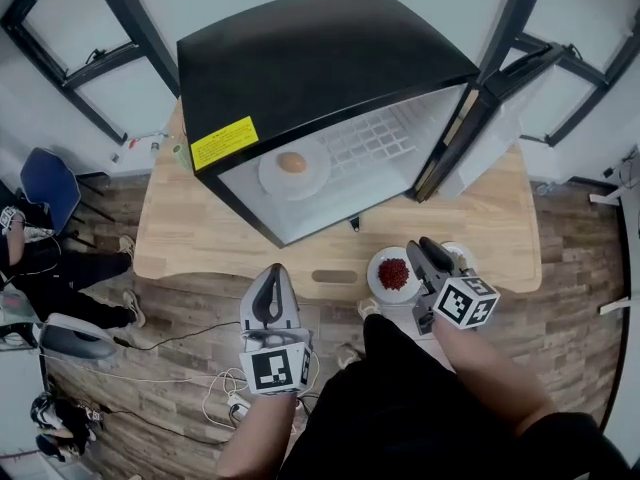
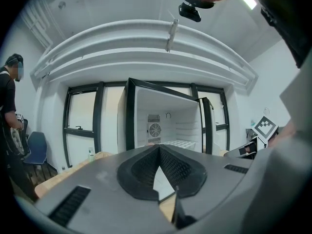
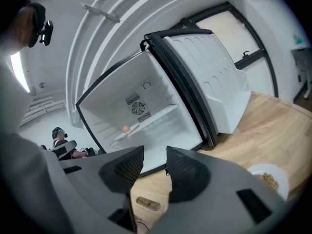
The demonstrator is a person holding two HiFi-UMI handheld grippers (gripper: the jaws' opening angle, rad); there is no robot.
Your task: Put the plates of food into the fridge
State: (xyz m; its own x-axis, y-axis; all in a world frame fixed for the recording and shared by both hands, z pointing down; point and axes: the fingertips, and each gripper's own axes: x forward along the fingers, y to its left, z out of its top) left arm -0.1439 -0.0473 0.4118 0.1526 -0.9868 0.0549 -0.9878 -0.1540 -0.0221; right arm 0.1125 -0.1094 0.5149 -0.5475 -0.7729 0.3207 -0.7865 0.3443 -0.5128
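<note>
Left gripper: I see my left gripper low in front of the table's near edge. Its dark ribbed pads meet at the tips and nothing is between them. It points at the open fridge.

Right gripper: my right gripper hangs over the front right part of the table. Its jaws stand partly apart, and through the gap I see only bare wood and the fridge floor. I can make out nothing clamped.

Fridge: the black mini fridge stands on the light wooden table. Its white-lined fridge door is swung wide to the right.

Plate inside: one white plate carrying a round orange-brown food sits on the white wire shelf inside the fridge, towards the left.

Plates outside: a white plate of red food lies near the table's front edge, just left of the right gripper. A second white plate of brownish crumbly food lies just right of that gripper, partly hidden behind it from my head view.

Table detail: an oblong slot is cut near the front edge, left of the red-food plate.

Fridge marking: a yellow label is stuck on the top's front left corner.

Surroundings: a blue chair and a seated person are on the floor to the left, well apart from the table.
</note>
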